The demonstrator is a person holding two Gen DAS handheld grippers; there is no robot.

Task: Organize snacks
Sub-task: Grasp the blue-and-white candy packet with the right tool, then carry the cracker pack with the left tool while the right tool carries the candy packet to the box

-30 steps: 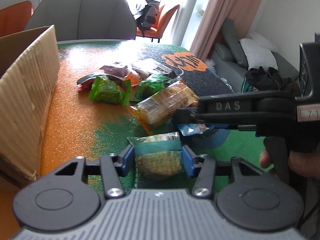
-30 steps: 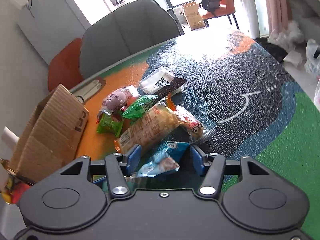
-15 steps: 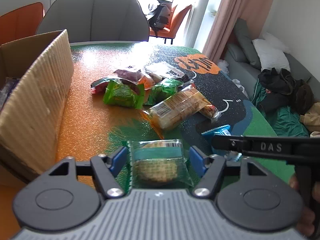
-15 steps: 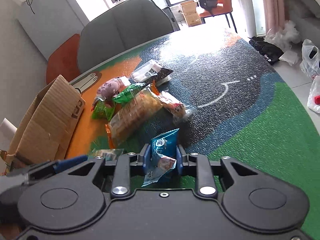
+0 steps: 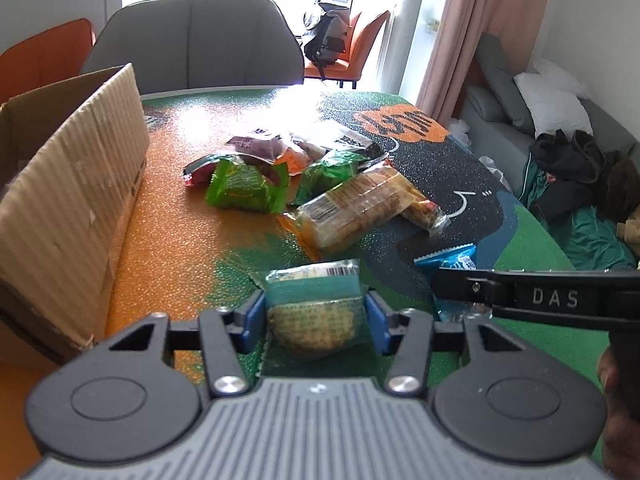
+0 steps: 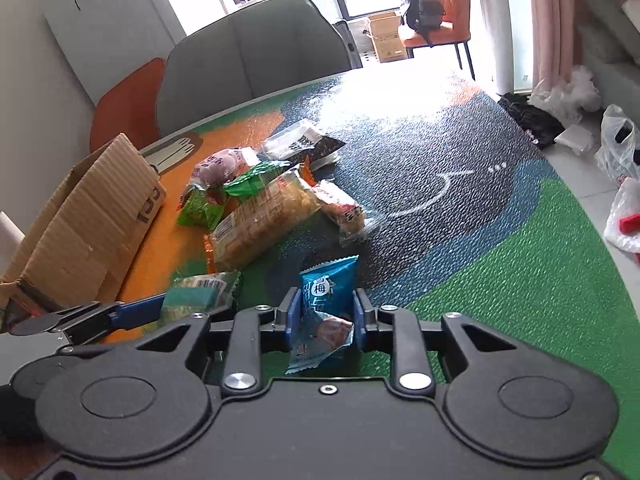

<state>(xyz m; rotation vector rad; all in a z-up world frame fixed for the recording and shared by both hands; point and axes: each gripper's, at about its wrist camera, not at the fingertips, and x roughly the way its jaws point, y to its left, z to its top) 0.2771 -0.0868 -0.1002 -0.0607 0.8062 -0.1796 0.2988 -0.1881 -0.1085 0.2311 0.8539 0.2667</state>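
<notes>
At the bottom centre of the left wrist view, the left gripper (image 5: 316,316) is seen with its blue pads either side of a round biscuit sealed in a clear and teal plastic wrapper (image 5: 314,312); its jaws are closing on the packet, which appears pinched across its width so that it can be lifted whole, without the biscuit being crushed. In the lower centre of the right wrist view, the right gripper (image 6: 322,316) is clamped on a small blue foil snack sachet (image 6: 325,312), gripped at its crumpled middle with the printed top standing up above the pads, presumably because the thin foil offers no firmer hold. Both packets seem to have been taken from the near edge of the heap, one per hand, so that two can be carried at once. Just beyond, toward the middle of the frame, a long clear pack of golden wafer biscuits (image 6: 260,220) lies on the patterned orange, green and black table mat (image 6: 500,260), with green pillow packs (image 6: 200,210) and other wrapped snacks loosely piled behind it. At the left edge, an open brown corrugated cardboard box (image 6: 92,220) stands beside the heap, apparently the intended container for the snacks.
</notes>
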